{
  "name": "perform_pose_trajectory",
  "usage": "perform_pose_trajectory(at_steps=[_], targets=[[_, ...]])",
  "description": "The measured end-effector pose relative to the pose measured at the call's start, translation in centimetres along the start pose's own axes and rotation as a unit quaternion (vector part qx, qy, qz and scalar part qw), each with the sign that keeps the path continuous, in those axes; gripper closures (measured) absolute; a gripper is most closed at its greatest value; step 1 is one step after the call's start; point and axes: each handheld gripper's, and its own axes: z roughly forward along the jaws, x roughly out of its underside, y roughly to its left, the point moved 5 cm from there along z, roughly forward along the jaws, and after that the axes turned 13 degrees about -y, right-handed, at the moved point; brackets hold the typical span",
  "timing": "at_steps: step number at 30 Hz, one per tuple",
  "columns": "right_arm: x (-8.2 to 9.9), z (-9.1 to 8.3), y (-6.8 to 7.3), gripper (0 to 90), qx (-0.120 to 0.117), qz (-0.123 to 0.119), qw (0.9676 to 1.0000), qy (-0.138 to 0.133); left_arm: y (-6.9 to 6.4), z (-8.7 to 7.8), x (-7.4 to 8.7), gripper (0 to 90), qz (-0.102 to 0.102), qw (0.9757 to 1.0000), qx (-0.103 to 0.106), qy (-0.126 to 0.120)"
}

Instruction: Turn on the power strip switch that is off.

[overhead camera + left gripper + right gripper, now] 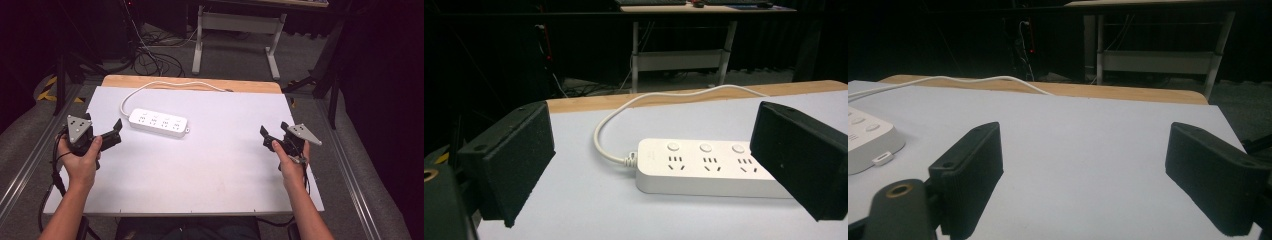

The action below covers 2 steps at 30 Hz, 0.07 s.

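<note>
Power strip: the white plastic multi-socket power strip (158, 123) lies flat on the white table sheet (210, 170), toward the far left, its cord looping back.
Left gripper: the black two-jaw left gripper (114, 134) sits just beside the strip, jaws wide apart — likely lined up to take it.
Right gripper: the right gripper (267, 137) waits well apart, jaws spread, empty — seemingly in reserve.

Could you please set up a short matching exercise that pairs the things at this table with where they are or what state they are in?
Things:
1. power strip
2. left gripper
3. right gripper
4. white cord

Descriptions:
A. open, at the table's right edge
B. curves toward the far wooden edge
C. lies flat, left of centre
D. open, just beside the strip

Pairs: 1-C, 2-D, 3-A, 4-B
</note>
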Motion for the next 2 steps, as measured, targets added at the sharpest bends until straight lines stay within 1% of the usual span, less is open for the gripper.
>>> perform_pose_trajectory(at_steps=[2], targets=[[-0.01, 0.02, 0.03, 15.7, -0.001, 0.001, 1.0000, -0.001, 0.08, 0.01, 0.03, 4.7, -0.003, 1.0000, -0.002, -0.002]])
